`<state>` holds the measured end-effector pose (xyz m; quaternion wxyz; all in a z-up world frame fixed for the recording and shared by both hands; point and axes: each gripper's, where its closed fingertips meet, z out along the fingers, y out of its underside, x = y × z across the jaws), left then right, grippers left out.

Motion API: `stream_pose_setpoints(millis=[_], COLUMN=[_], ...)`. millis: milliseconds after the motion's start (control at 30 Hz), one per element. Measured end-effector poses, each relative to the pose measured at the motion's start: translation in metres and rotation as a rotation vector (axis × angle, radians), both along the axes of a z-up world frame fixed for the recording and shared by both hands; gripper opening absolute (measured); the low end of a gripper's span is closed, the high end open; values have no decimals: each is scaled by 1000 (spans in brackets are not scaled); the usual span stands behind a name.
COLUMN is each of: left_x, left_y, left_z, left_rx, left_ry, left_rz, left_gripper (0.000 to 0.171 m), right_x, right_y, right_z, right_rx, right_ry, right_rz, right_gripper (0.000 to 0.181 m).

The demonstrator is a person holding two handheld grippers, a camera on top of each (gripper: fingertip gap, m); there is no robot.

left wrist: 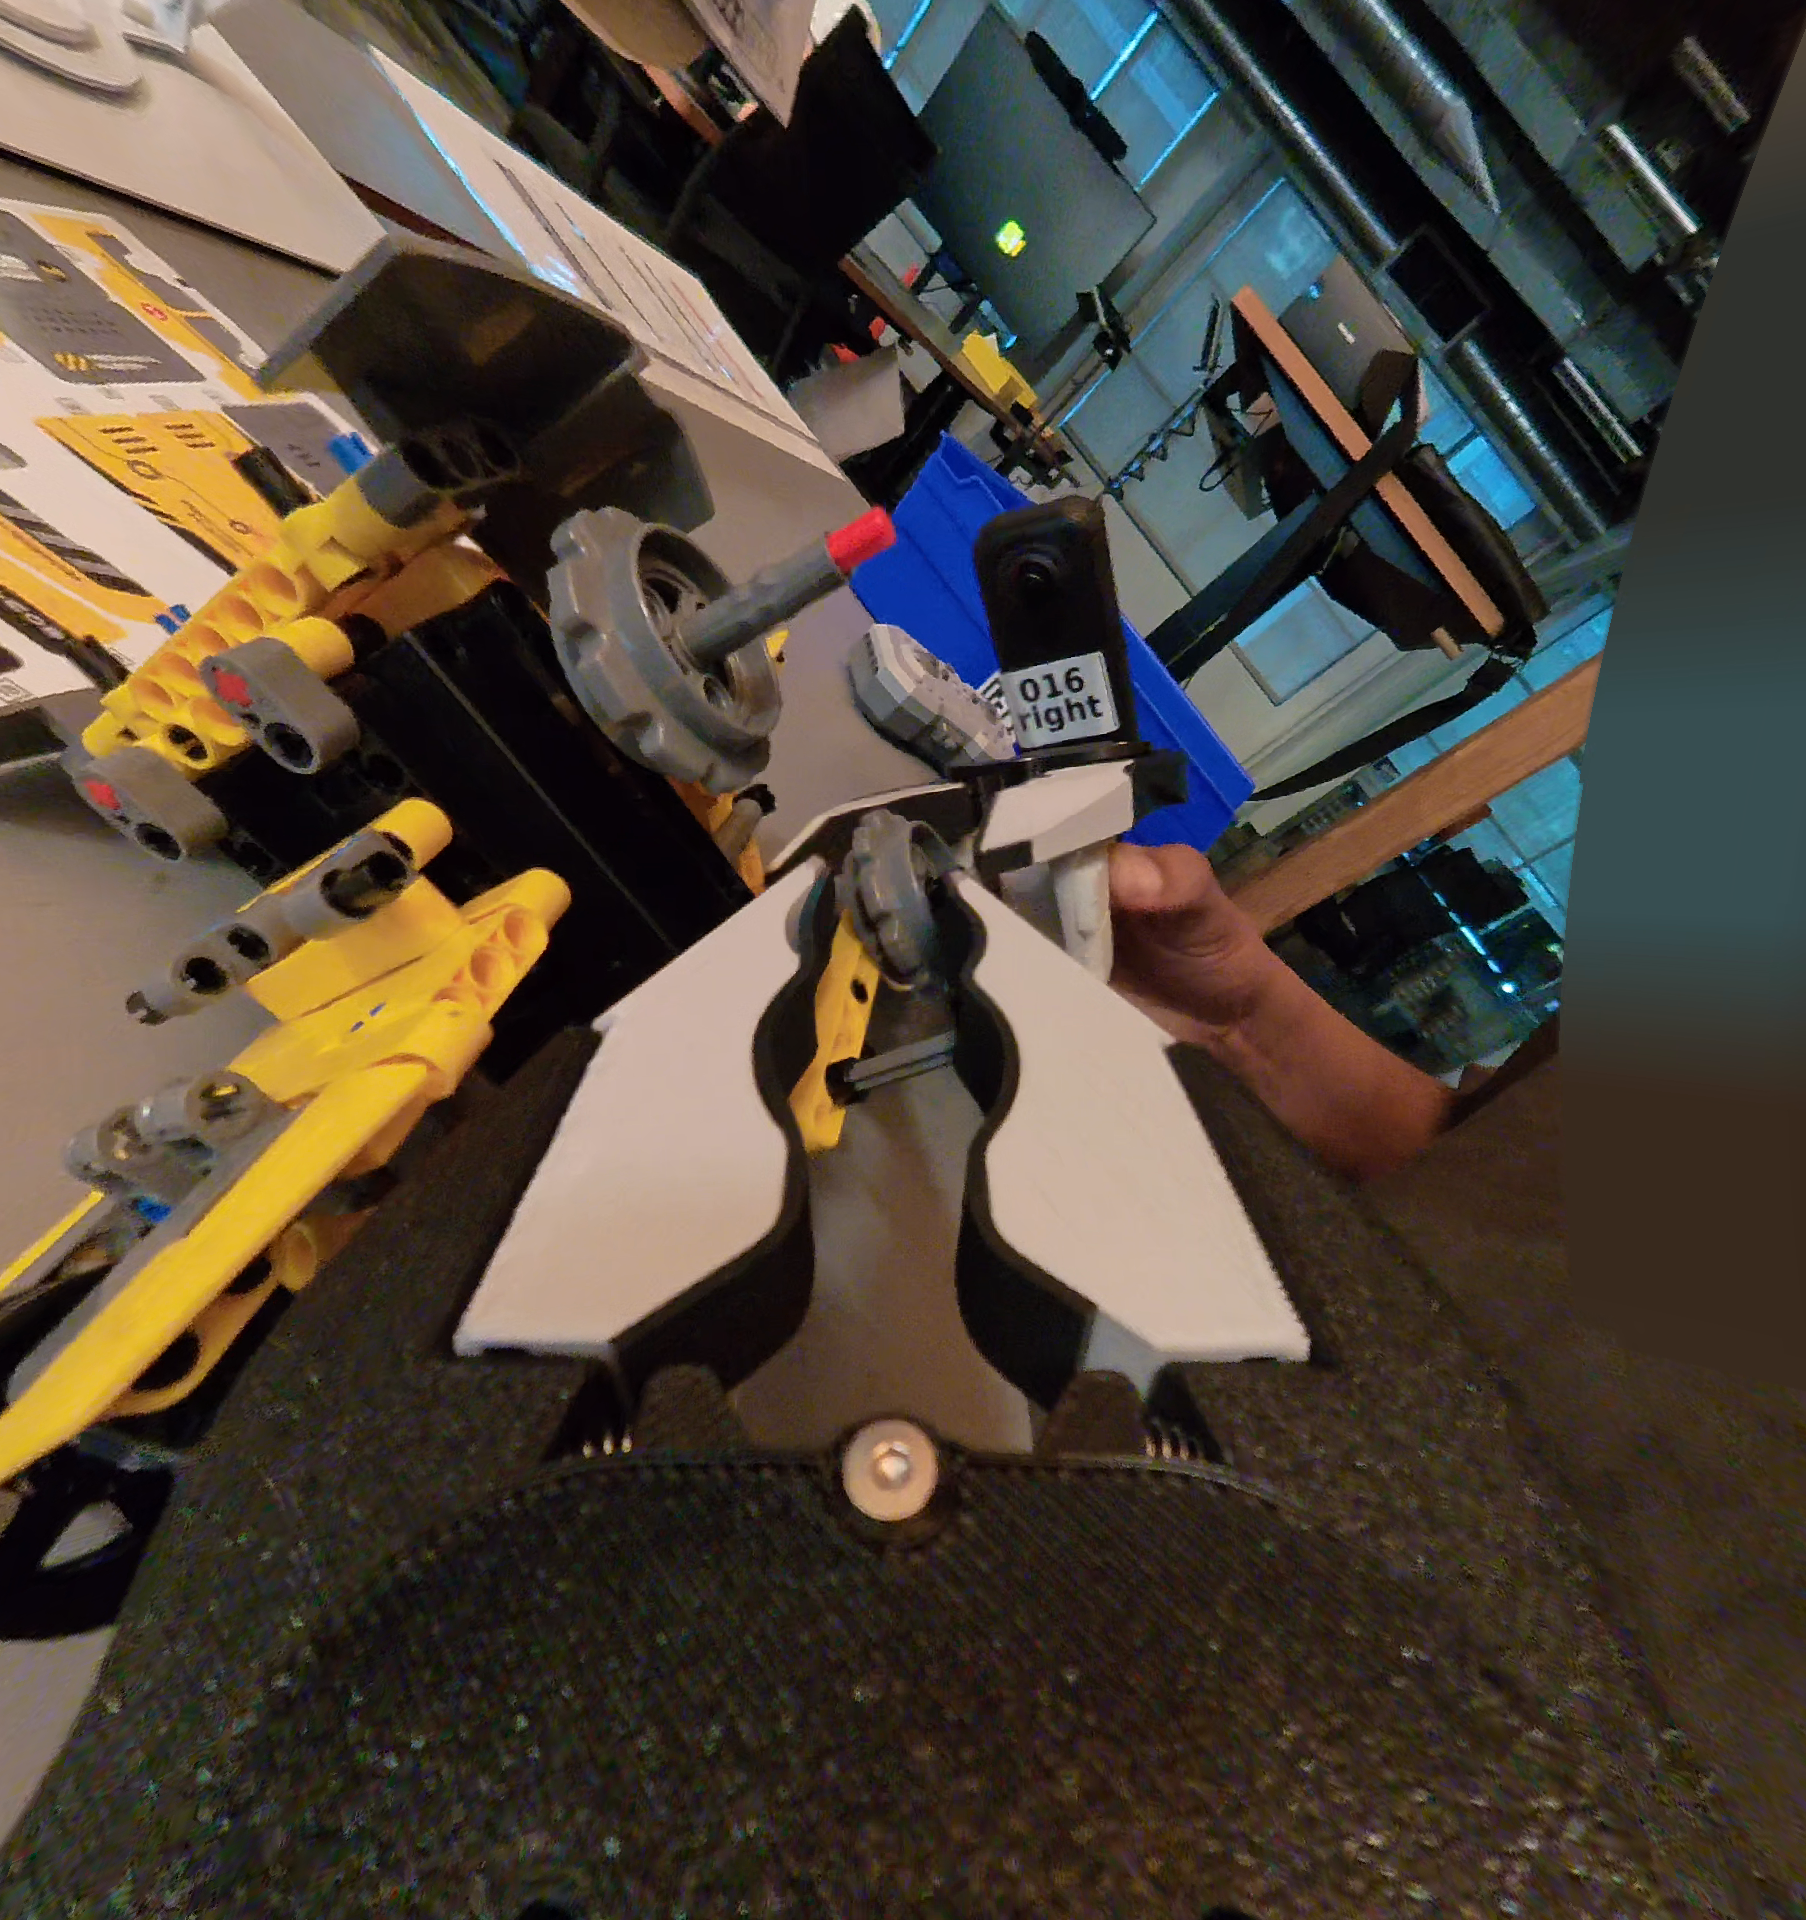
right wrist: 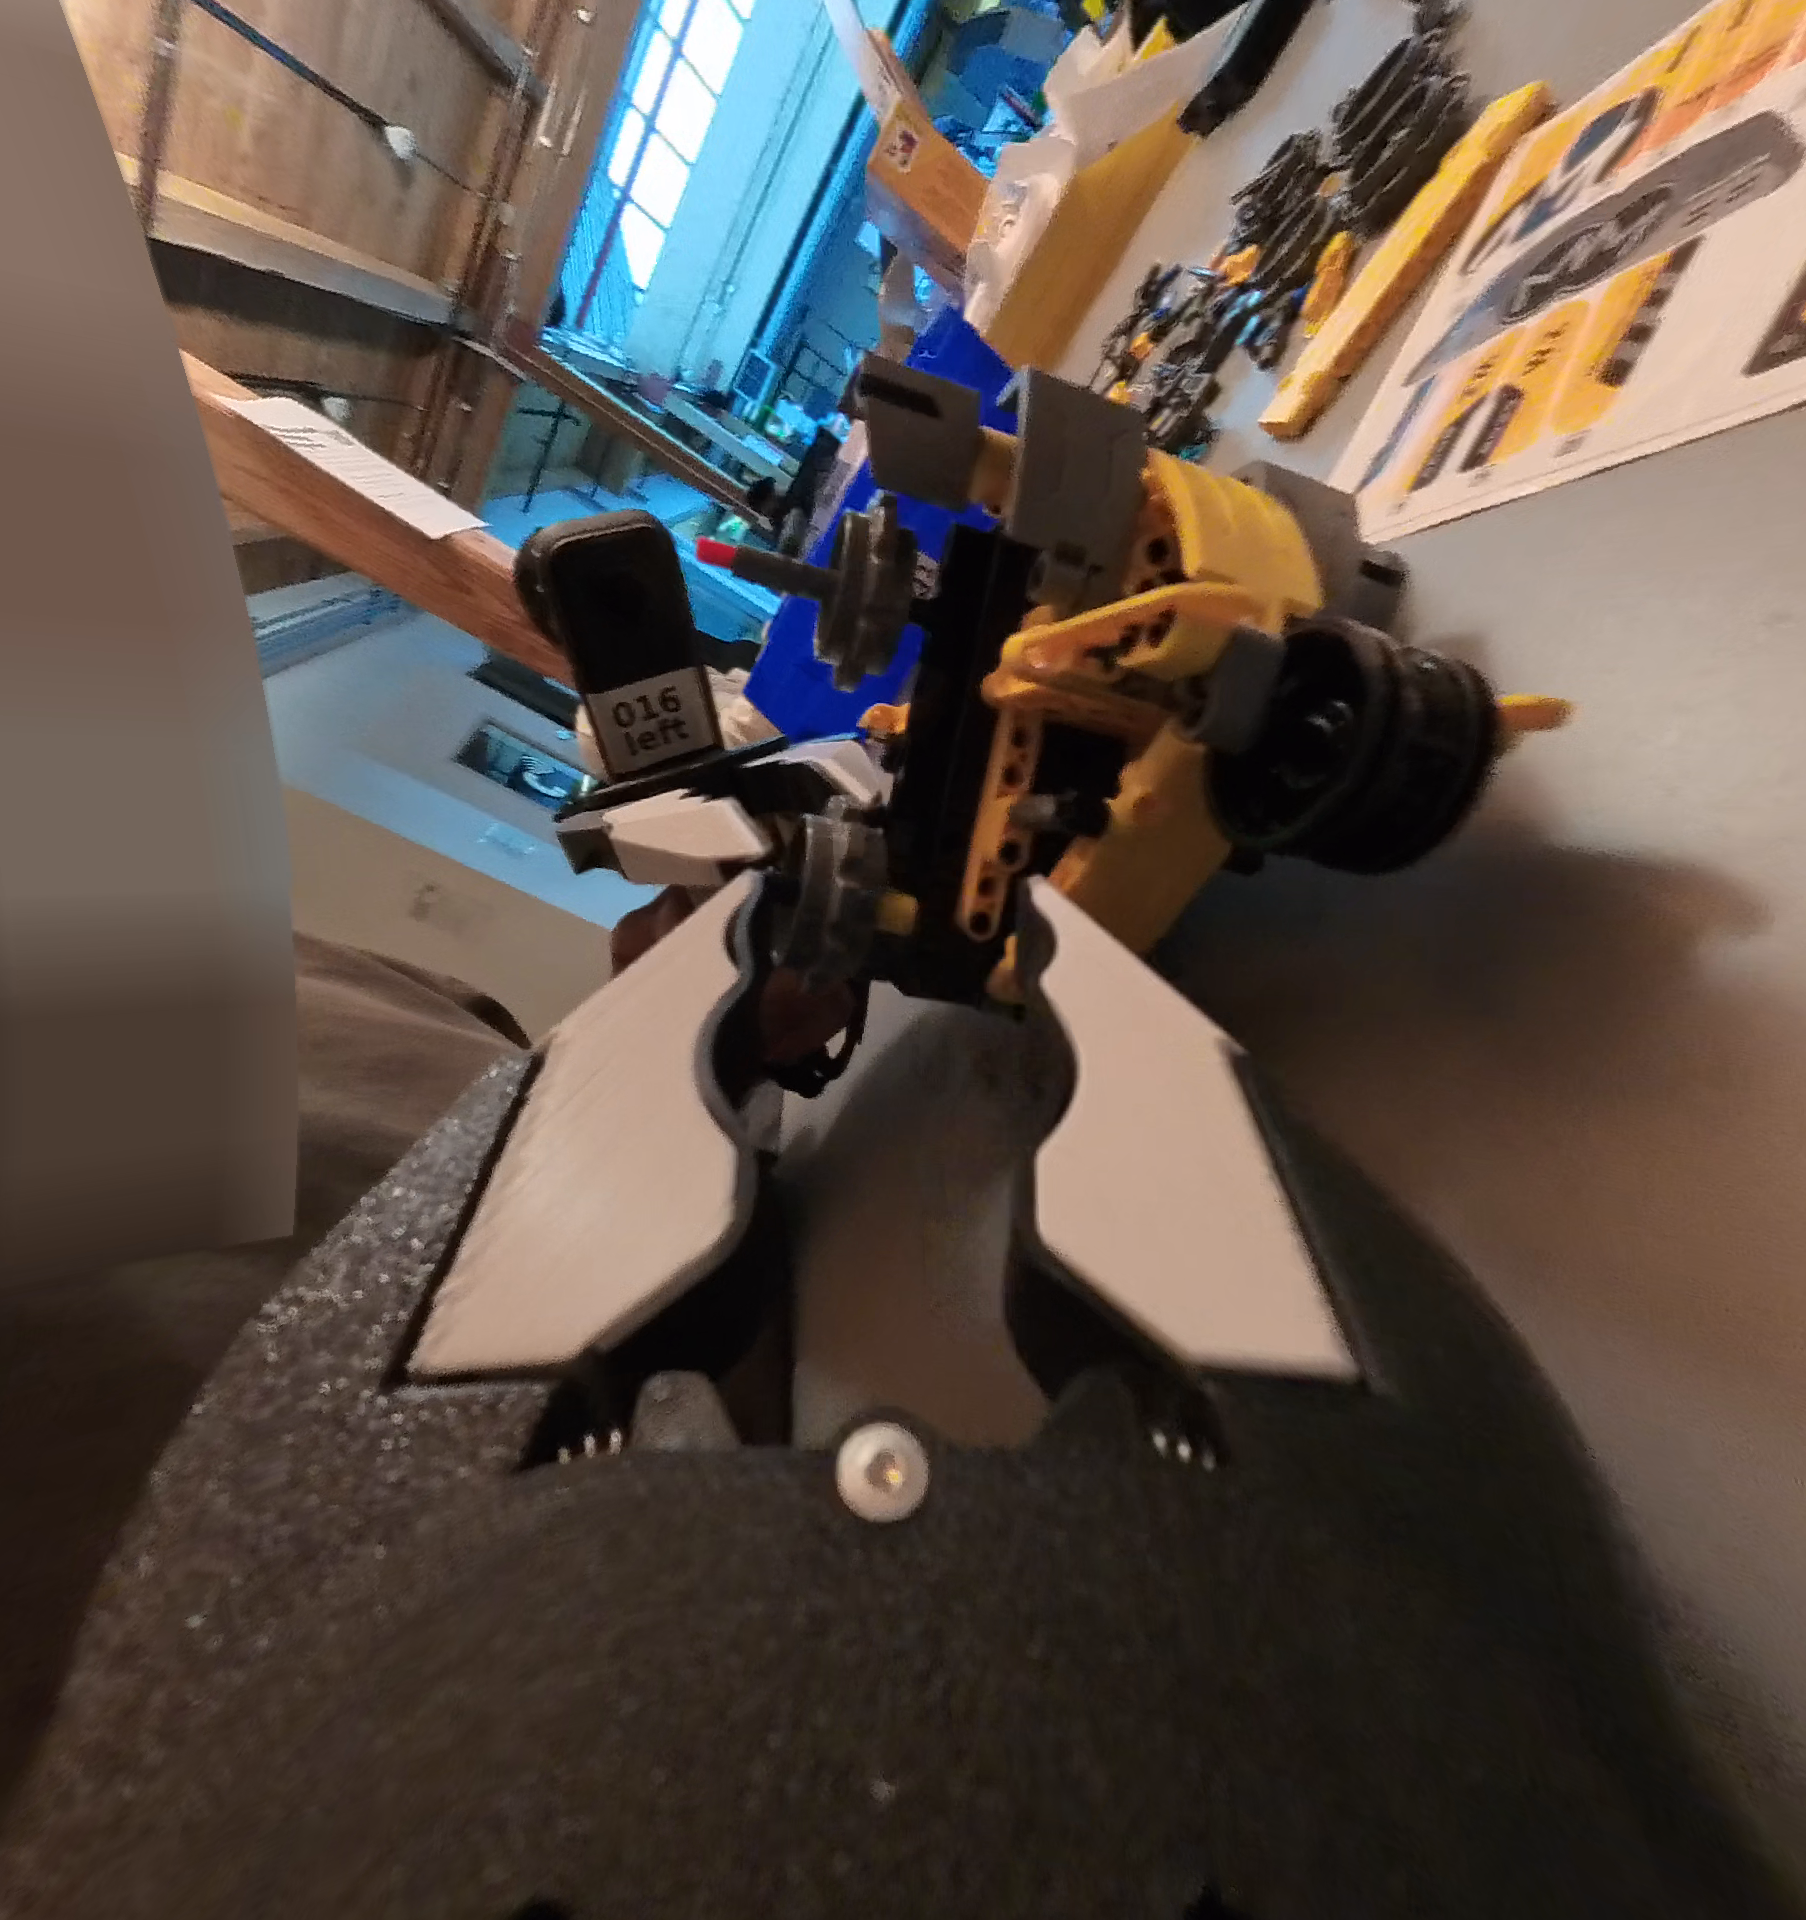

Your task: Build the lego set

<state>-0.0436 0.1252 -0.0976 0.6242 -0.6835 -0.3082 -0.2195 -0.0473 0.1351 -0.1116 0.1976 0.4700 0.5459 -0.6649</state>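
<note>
Left gripper (left wrist: 894, 914) pinches small grey gear (left wrist: 886, 902) on yellow-black brick vehicle (left wrist: 379, 831); right gripper (right wrist: 894, 920) clamps vehicle's black frame (right wrist: 956, 790).

Glossy plastic toy vehicle (left wrist: 286, 727) on a matt grey tabletop (left wrist: 5, 987); left claw (left wrist: 894, 883) body looks rough, grainy black plastic.

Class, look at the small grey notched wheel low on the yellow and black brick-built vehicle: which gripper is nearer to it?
Left. The left gripper has its fingertips around the small grey notched wheel; the right gripper straddles the yellow and black brick-built vehicle frame, with the wheel near one finger.
</note>
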Motion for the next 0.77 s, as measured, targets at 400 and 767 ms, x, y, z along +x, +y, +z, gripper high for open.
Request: stream_pose_setpoints(millis=[400, 767], left_x=[3, 3], left_y=[-3, 3], left_z=[1, 3], left_rx=[-7, 15], left_ry=[7, 31], left_rz=[2, 1], left_gripper=[24, 25], right_x=[7, 8], right_y=[-11, -9], right_z=[7, 9], right_rx=[-49, -104], right_ry=[-7, -12], right_rz=[49, 73], right_gripper=[33, 34])
